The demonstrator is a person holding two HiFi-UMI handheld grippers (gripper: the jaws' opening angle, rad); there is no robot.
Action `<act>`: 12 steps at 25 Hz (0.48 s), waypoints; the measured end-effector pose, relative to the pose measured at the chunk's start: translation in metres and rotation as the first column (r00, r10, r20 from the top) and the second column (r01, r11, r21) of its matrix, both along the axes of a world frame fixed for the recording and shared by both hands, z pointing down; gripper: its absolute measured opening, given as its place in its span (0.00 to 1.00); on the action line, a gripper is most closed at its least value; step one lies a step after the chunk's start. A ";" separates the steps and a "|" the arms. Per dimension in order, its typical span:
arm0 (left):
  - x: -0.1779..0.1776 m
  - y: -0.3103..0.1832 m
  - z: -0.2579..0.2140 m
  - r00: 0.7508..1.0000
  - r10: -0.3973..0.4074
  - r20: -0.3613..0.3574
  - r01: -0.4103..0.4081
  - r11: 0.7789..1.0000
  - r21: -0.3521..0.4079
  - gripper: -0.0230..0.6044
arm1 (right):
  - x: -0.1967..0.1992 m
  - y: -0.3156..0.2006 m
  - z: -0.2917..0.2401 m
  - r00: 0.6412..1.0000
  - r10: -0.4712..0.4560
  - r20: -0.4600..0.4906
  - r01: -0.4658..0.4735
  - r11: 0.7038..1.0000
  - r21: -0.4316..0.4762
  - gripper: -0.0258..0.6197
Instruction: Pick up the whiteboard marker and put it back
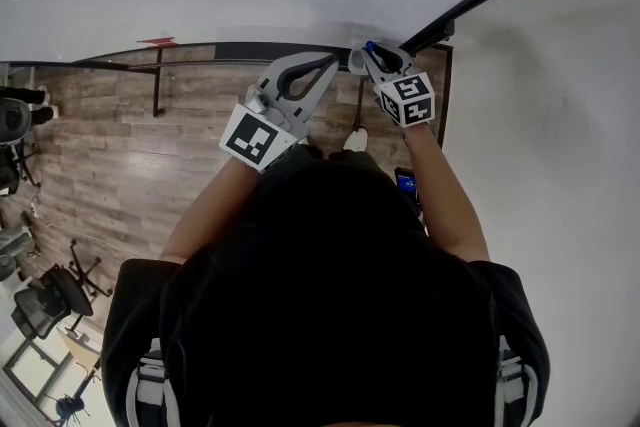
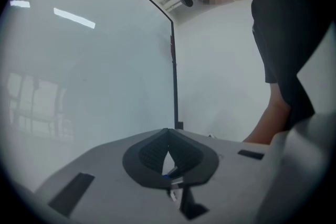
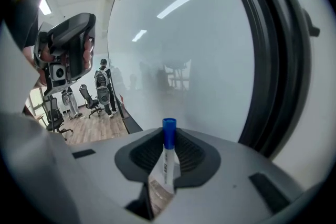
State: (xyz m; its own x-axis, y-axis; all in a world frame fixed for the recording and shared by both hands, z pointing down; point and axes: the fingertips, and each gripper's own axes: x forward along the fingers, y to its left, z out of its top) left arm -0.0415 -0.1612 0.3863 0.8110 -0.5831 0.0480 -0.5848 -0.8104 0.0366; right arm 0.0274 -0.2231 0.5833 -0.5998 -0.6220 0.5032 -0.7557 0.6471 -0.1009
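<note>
While the left gripper (image 1: 328, 67) sits level by the whiteboard (image 2: 94, 71), jaws closed together on nothing, the right gripper (image 1: 374, 55) has its jaws clamped on the marker (image 3: 167, 160). Marker's blue cap (image 3: 168, 131) sticks out past the jaw tips, near the board.

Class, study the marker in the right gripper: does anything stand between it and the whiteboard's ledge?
Nothing visible does. The right gripper grips the marker close to the ledge, with no object showing between them. The shut left gripper sits just beside it, not in the path.
</note>
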 end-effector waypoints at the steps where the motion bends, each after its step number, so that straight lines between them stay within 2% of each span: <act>1: 0.001 0.001 0.000 1.000 0.001 0.001 -0.001 1.000 0.001 0.04 | 0.002 0.000 0.004 1.000 0.003 -0.006 -0.003 1.000 -0.009 0.14; 12: -0.001 0.007 0.001 1.000 -0.007 0.005 0.007 1.000 0.004 0.04 | 0.002 0.004 0.024 1.000 0.000 -0.026 -0.002 0.999 -0.052 0.14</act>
State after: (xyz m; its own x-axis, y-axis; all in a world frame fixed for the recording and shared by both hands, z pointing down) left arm -0.0422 -0.1547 0.3872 0.8069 -0.5886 0.0498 -0.5903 -0.8066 0.0310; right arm 0.0292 -0.2195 0.6074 -0.5856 -0.5952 0.5503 -0.7591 0.6407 -0.1147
